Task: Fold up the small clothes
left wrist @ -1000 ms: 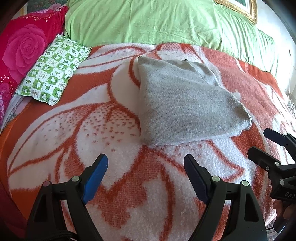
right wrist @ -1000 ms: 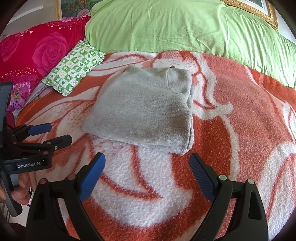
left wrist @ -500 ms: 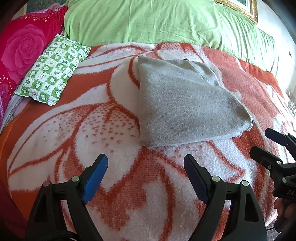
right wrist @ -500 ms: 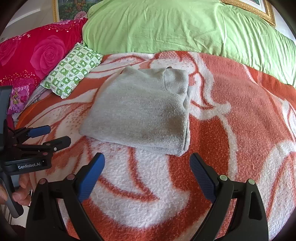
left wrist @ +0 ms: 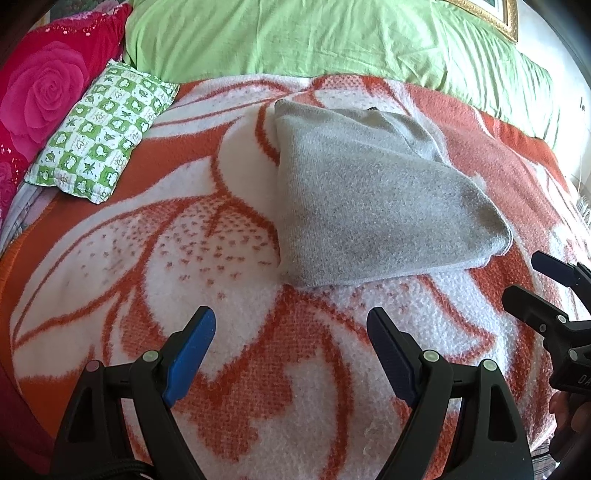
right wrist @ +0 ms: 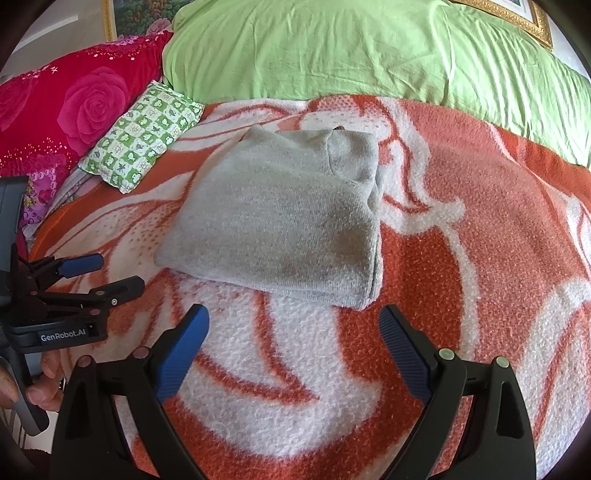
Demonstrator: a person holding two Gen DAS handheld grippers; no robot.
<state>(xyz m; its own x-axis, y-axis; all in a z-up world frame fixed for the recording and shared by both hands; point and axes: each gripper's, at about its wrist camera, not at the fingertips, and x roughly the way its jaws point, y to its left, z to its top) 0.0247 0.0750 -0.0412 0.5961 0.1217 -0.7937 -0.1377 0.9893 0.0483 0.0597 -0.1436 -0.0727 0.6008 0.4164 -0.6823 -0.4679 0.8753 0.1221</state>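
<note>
A grey knitted garment (left wrist: 373, 199) lies folded into a compact rectangle on the orange and white blanket (left wrist: 207, 258); the right wrist view shows the same garment (right wrist: 280, 218) with its folded edge toward me. My left gripper (left wrist: 291, 332) hangs open just short of the garment's near edge, nothing between its blue pads. My right gripper (right wrist: 293, 330) is also open and empty, a little in front of the garment's near corner. Each gripper appears at the side of the other's view: the right gripper (left wrist: 535, 277) and the left gripper (right wrist: 110, 275), held in a hand.
A green checked small pillow (left wrist: 99, 133) and a red rose cushion (left wrist: 44, 99) lie at the left. A green duvet (left wrist: 332, 40) runs along the back, with a gilt picture frame (right wrist: 517, 18) behind it. The blanket (right wrist: 480, 221) spreads wide to the right.
Both grippers have drawn back slightly from the folded garment and stayed open. The garment has not moved on the blanket.
</note>
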